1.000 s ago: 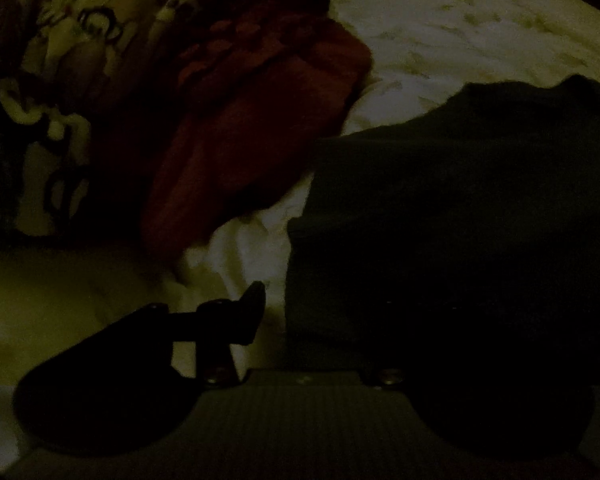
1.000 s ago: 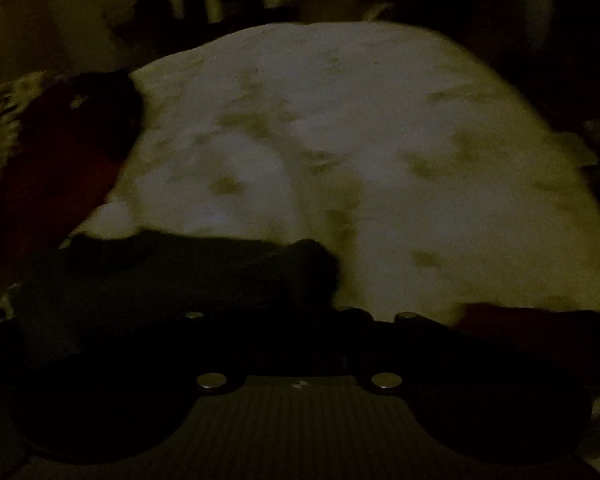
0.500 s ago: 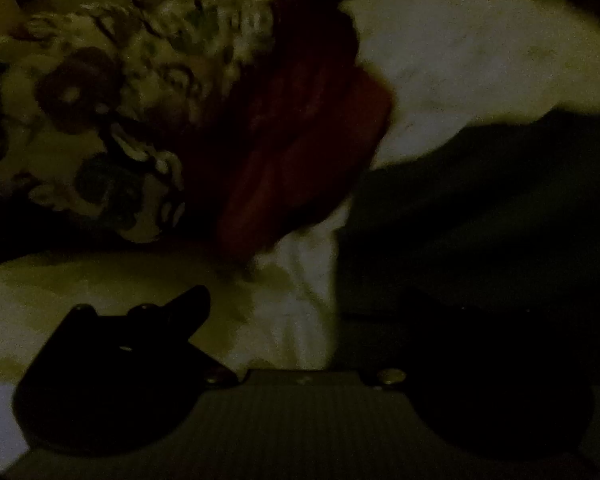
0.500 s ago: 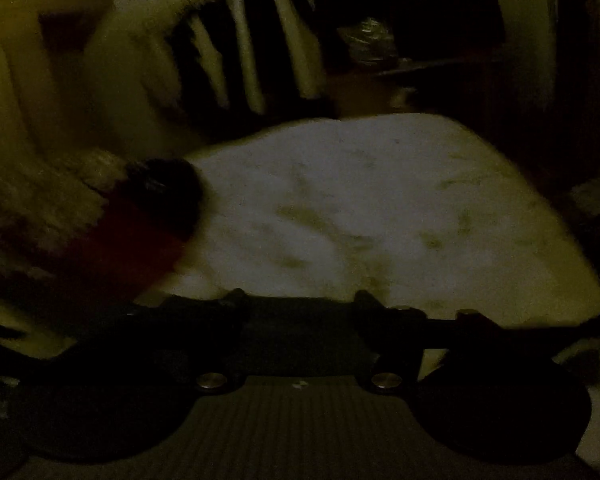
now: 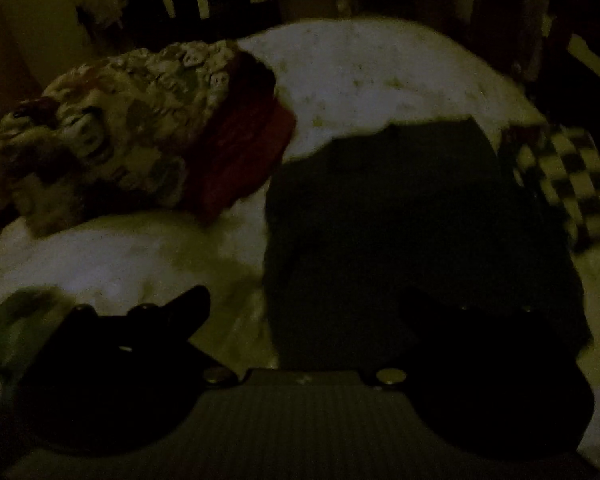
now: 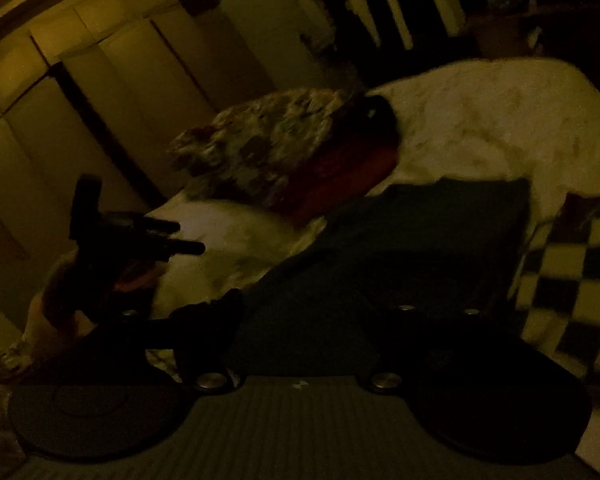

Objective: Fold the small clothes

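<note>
**Dark garment flat on pale bed, both grippers low over its near edge**

Very dim frames, blurry. Dark garment (image 5: 416,220) lies spread flat on the pale bedcover (image 5: 380,72), near-centre right in left wrist view; also seen in right wrist view (image 6: 420,248). No readable writing, labels or brand marks on any cloth or on the tools; too dark to tell small print.

Left gripper (image 5: 320,316): left finger over bare bedcover, right finger lost against the dark garment. Fingers spread apart, nothing pinched that can be seen. Same tool appears from the side in right wrist view (image 6: 180,236), its two fingers there look close together, so cannot tell its state for sure.

Right gripper (image 6: 320,312): fingers spread, dark garment edge lies between and under them; grip contact not clear.

Left of the garment: red cloth (image 5: 240,160) touching a patterned floral pile (image 5: 132,136). Checkered black-and-white cloth (image 5: 568,184) just beside garment's right edge. Green item (image 5: 8,332) at far left, blurred.
</note>
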The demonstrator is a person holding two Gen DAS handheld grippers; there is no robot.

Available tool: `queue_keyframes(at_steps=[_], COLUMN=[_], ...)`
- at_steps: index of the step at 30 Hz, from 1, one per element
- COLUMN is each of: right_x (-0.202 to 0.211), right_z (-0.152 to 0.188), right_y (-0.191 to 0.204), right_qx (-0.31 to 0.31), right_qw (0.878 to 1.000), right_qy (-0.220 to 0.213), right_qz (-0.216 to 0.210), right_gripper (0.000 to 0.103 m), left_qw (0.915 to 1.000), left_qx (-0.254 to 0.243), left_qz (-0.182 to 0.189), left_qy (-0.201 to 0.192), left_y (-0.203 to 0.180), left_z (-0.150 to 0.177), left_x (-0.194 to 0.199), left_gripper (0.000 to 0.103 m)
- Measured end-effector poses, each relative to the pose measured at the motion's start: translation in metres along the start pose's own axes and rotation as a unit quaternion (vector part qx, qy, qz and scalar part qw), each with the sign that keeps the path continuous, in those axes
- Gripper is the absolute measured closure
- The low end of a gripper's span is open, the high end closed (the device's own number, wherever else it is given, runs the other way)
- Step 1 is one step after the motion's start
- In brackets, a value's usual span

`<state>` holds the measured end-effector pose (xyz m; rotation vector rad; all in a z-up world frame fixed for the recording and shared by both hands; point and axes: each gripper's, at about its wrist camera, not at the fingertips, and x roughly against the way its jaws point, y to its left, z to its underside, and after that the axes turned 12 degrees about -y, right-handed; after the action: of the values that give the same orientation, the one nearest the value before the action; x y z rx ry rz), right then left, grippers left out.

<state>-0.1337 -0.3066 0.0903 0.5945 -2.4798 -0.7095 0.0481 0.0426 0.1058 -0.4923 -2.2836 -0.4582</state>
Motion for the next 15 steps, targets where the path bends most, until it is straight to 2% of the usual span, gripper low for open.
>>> queue_keyframes(at_steps=[2,4,6,7,9,10,11,12,15], right_x=[0.016,0.017,0.013,0.005,-0.004,-0.006,-0.009,-0.011,-0.016], right_z=[0.005,0.018,0.037,0.05,0.076,0.088,0.101,0.11,0.13], right_y=[0.017,0.025,0.023,0.02,0.012,0.008,0.004,-0.001,-0.014], right_qx=[-0.013,-0.005,0.022,0.038,0.063,0.068,0.076,0.075,0.071], right_qw=[1.0,0.999,0.999,0.998,0.995,0.994,0.992,0.992,0.988], right_qy=[0.02,0.033,0.033,0.035,0.023,0.02,0.016,0.012,-0.006], right_qz=[-0.004,-0.008,0.016,0.033,0.073,0.085,0.097,0.105,0.136], right_gripper=[0.0,0.0,0.0,0.0,0.0,0.0,0.0,0.0,0.0], left_qw=[0.9996,0.9996,0.998,0.9959,0.9864,0.9819,0.9787,0.9776,0.9763], left_qx=[-0.011,-0.006,0.041,0.067,0.125,0.147,0.165,0.177,0.193], left_qz=[0.01,0.013,0.03,0.044,0.086,0.093,0.088,0.073,0.041], left_qy=[0.025,0.024,0.039,0.042,0.063,0.075,0.085,0.088,0.088], left_y=[0.003,0.005,0.009,0.011,0.015,0.017,0.018,0.02,0.026], left_z=[0.009,0.021,0.044,0.056,0.084,0.098,0.112,0.125,0.156], left_x=[0.026,0.038,0.029,0.022,-0.004,-0.02,-0.034,-0.047,-0.073], left_gripper=[0.0,0.0,0.002,0.01,0.02,0.028,0.033,0.044,0.046])
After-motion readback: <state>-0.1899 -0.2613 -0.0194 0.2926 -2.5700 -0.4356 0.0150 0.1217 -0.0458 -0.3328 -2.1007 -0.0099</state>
